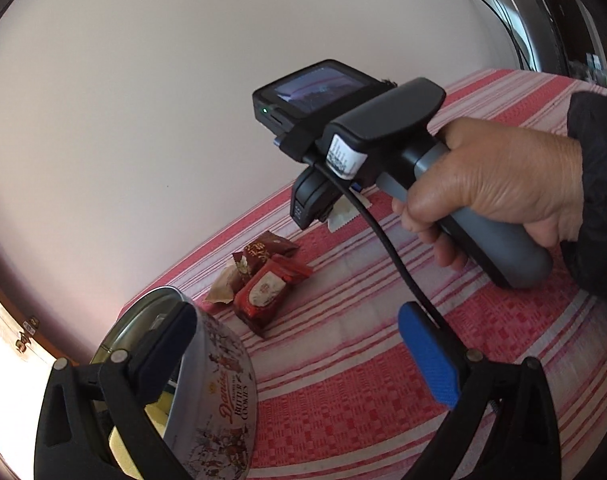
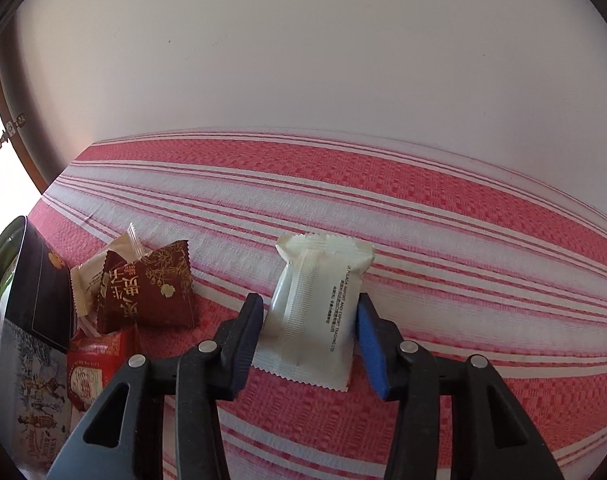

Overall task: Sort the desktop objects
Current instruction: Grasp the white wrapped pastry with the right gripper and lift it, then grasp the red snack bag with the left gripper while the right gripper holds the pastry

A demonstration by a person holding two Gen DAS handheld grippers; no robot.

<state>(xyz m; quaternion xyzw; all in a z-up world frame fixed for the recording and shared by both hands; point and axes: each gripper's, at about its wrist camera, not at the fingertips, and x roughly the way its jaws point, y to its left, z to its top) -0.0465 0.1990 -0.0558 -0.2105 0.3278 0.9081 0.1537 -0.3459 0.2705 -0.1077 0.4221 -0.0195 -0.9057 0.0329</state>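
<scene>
A white snack packet (image 2: pixel 315 312) lies on the red-and-white striped tablecloth (image 2: pixel 483 216). My right gripper (image 2: pixel 309 314) is shut on it, one pad pressing each long side. In the left wrist view a hand (image 1: pixel 499 184) holds that gripper's handle, and a corner of the white packet (image 1: pixel 343 216) shows beneath it. My left gripper (image 1: pixel 295 316) is open and straddles the wall of a round butter-cookie tin (image 1: pixel 223 380): its black finger (image 1: pixel 167 340) is inside the rim, and its blue pad (image 1: pixel 427 356) is well outside.
Three more packets lie in a heap beside the tin: a dark red one (image 2: pixel 151 292), a beige one (image 2: pixel 99 276) and a bright red one (image 2: pixel 99 364). Yellow items (image 1: pixel 159 408) lie inside the tin. A pale wall borders the table; cables (image 1: pixel 503 12) hang at the far right.
</scene>
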